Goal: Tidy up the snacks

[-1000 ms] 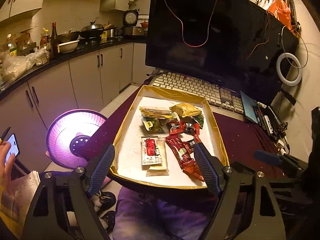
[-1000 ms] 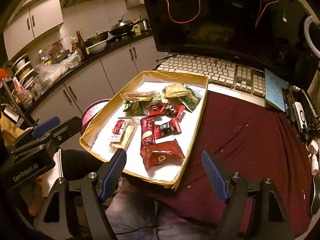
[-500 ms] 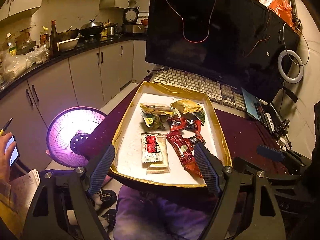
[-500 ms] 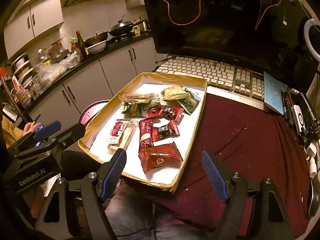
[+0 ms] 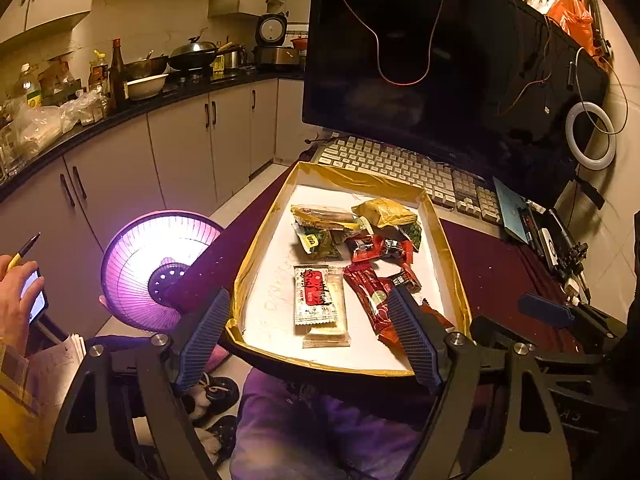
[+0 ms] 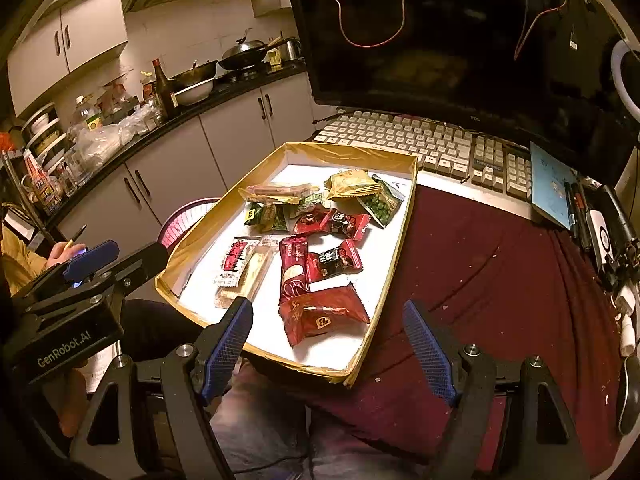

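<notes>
Both my grippers hover at the near edge of the tray (image 6: 400,216), holding nothing. Left gripper (image 5: 308,336): jaws apart, over the tray's near-left corner. Inside the tray, left to right: white-and-red packet (image 6: 236,260) on a clear-wrapped bar near the left wall, long red packet (image 6: 294,270) mid-tray, big red pouch (image 6: 324,314) at the near edge, green pea bag (image 6: 380,202) near the far-right wall. Right gripper (image 6: 328,340): jaws apart, framing the big red pouch. Progress: looks like 0 sorted, packets loosely jumbled and overlapping, all grouping left to do.
</notes>
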{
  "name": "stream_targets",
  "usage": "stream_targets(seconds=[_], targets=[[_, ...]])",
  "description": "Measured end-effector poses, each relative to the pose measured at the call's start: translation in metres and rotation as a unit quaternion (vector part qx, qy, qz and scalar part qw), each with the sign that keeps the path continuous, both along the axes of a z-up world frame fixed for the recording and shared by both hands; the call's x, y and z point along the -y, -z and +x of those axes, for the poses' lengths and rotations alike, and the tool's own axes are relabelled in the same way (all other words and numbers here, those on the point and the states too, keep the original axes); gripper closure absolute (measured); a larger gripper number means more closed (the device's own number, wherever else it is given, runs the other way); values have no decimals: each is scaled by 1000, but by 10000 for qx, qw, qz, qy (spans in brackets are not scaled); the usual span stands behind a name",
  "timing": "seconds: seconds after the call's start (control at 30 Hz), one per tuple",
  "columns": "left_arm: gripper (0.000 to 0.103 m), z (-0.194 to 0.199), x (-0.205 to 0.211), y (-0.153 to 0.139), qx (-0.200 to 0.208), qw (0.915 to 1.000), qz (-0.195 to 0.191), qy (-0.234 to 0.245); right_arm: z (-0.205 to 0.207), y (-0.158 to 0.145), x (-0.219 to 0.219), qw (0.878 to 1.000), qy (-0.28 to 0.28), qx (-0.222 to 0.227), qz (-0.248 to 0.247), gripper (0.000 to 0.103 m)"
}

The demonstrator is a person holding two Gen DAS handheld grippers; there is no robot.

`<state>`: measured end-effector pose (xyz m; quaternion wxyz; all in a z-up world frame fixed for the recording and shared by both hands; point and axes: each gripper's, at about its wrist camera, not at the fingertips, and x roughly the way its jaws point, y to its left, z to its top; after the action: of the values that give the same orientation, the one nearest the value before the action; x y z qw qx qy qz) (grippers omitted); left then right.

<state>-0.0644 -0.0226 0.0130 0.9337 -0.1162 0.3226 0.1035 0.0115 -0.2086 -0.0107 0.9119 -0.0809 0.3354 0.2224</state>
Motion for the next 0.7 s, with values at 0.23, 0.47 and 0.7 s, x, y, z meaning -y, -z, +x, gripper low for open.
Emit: stream_targets(seconds=[0.23, 0.47, 0.7], targets=[[21, 3, 0, 1, -52, 10000, 38, -16, 2, 1, -1, 10000, -36, -30, 18, 24], [21, 4, 2, 0, -40, 10000, 40, -55, 4, 1, 1, 10000, -21, -53, 53, 24], [21, 4, 3, 0, -50, 10000, 62, -32, 4, 1, 1, 10000, -17, -37, 61, 24]])
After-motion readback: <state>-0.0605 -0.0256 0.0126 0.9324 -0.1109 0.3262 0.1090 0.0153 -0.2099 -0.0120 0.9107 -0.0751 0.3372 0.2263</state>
